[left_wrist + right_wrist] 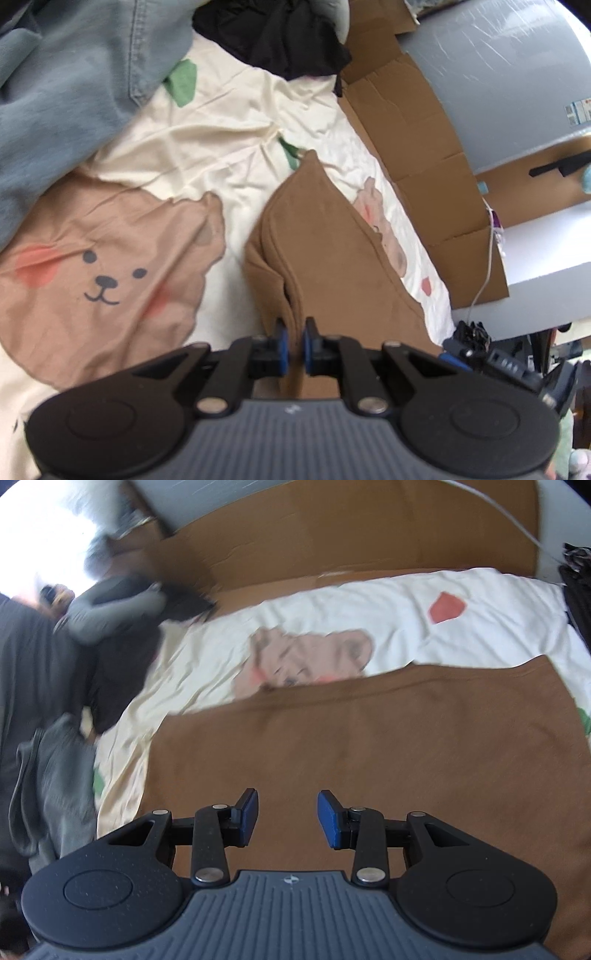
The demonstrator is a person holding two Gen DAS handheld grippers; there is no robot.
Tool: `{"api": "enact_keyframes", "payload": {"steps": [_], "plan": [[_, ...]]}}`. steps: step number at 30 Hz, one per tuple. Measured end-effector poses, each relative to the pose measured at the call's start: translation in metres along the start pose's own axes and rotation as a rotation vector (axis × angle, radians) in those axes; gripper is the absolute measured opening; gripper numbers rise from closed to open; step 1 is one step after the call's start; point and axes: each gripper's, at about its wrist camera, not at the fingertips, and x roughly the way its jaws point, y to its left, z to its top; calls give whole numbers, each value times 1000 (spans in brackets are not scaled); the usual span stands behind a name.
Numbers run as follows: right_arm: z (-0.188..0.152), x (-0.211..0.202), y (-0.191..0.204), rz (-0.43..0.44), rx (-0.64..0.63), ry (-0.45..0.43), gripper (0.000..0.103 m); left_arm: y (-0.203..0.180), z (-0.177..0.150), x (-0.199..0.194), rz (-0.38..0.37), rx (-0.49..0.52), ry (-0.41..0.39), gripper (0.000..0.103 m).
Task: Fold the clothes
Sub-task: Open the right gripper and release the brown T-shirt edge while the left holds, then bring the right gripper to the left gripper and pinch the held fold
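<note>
Left wrist view, left to right: blue-grey denim garment (pixel 66 85) heaped at the far left, on a cream sheet (pixel 229 147) printed with a bear face (pixel 103 273). Black garment (pixel 280 40) at top centre. Brown garment (pixel 317 236) right of centre, folded into a raised peak; left gripper (pixel 294 345) has its jaws clenched on an edge of this cloth, blue pads pressed to either side of the fold. Flattened cardboard (pixel 413 155) runs along the sheet's right edge; a thin white cable (pixel 484 273) hangs past it.

Right wrist view, left to right: grey and dark clothes (pixel 55 738) piled at the left, blurred. Brown garment (pixel 369 746) spread flat across the bed, covering the lower part of a bear print (pixel 310 653). Right gripper (pixel 287 821) above the brown cloth, jaws released and standing apart, nothing between the pads. Cardboard (pixel 332 531) behind the sheet.
</note>
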Motion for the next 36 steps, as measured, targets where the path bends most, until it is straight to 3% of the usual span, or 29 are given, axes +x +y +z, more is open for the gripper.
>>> {"api": "enact_keyframes", "payload": {"steps": [6,17,24,36], "plan": [[-22,0,28,42,-30,19,43,-8,7,2,-5,30,44,8],[-55,3,111,177,-302,77,43,-26,23,12,-49,18,115,8],[-65,4,137,226,-397,95,43,-48,32,21,-67,61,145,8],[-60,24,150,189,-460,75,45,-64,34,27,-132,19,171,9]]}}
